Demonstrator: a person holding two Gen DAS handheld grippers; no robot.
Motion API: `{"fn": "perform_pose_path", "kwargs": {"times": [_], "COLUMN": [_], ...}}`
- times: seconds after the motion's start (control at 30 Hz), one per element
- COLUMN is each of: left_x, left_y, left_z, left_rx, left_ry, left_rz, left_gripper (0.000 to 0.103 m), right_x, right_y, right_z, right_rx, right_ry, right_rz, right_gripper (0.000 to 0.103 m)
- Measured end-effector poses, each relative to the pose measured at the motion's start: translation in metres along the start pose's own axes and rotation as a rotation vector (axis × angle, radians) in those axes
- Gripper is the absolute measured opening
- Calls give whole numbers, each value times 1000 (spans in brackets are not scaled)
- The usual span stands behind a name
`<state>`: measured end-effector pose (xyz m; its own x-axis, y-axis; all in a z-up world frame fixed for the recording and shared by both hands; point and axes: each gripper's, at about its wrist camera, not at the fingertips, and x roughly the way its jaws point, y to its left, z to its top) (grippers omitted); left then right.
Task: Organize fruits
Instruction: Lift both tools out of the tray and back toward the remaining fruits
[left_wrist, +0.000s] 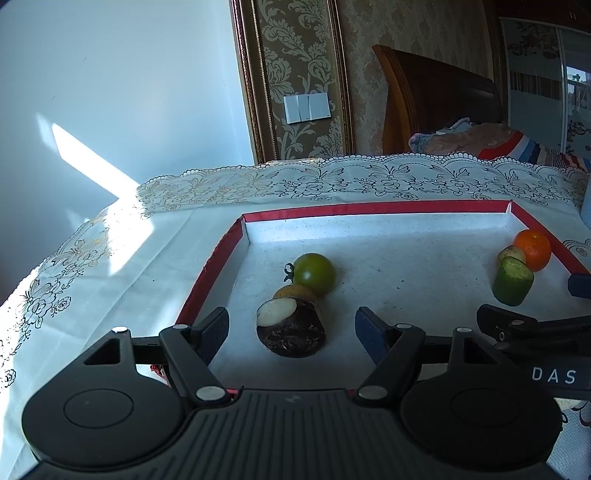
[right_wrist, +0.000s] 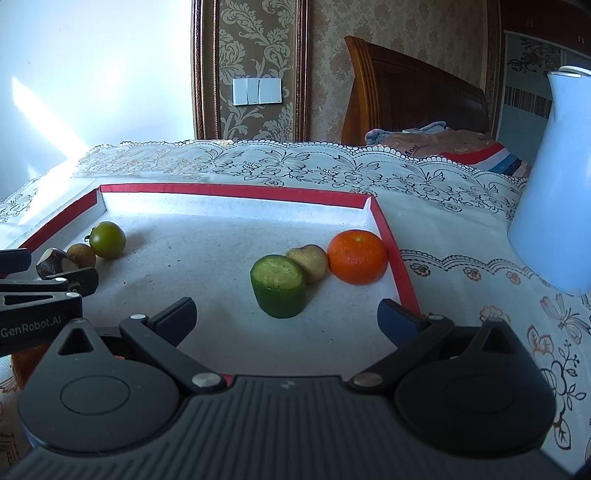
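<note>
A shallow tray with a red rim (left_wrist: 369, 207) (right_wrist: 236, 191) lies on the lace tablecloth. At its left stand a green tomato (left_wrist: 314, 273) (right_wrist: 107, 239), a small brown fruit (left_wrist: 295, 291) (right_wrist: 82, 254) and a dark cut taro piece (left_wrist: 291, 326) (right_wrist: 51, 261). At its right stand an orange (left_wrist: 533, 249) (right_wrist: 357, 256), a small potato (left_wrist: 511, 254) (right_wrist: 308, 262) and a green cucumber chunk (left_wrist: 513, 280) (right_wrist: 278, 291). My left gripper (left_wrist: 291, 332) is open, its jaws either side of the taro. My right gripper (right_wrist: 286, 319) is open just before the cucumber chunk.
A pale blue jug (right_wrist: 557, 184) stands on the cloth right of the tray. The lace tablecloth (left_wrist: 92, 266) covers the table to its left and far edges. A bed headboard (right_wrist: 413, 92) and a wall stand behind.
</note>
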<state>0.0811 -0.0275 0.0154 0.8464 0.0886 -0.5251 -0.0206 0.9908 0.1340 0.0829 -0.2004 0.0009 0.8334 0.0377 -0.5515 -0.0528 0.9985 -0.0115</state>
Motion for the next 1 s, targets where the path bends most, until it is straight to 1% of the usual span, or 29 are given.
{"fn": "perform_pose_path", "kwargs": {"times": [0.27,0.5,0.8,1.0], "left_x": [-4,-18,-20,-20], "left_y": [2,9,8,10], "left_z": [-2,-6,-9,-10], "left_rx": [-7,-34,-28,-33], "left_ry": [-7,-15,-13,-8], "left_rz": [2,-34,-31,-29], "left_gripper": [76,76,76,76], "right_x": [-7,-22,-32,-41], "right_y": [-1,-5,-8,-7], "right_z": [-3,-7,-10,-12], "right_rx": [6,29,32,30], "right_ry": [-13,-36,-52,-67], "right_rz": [1,20,19,34], "right_gripper": [103,103,103,103]}}
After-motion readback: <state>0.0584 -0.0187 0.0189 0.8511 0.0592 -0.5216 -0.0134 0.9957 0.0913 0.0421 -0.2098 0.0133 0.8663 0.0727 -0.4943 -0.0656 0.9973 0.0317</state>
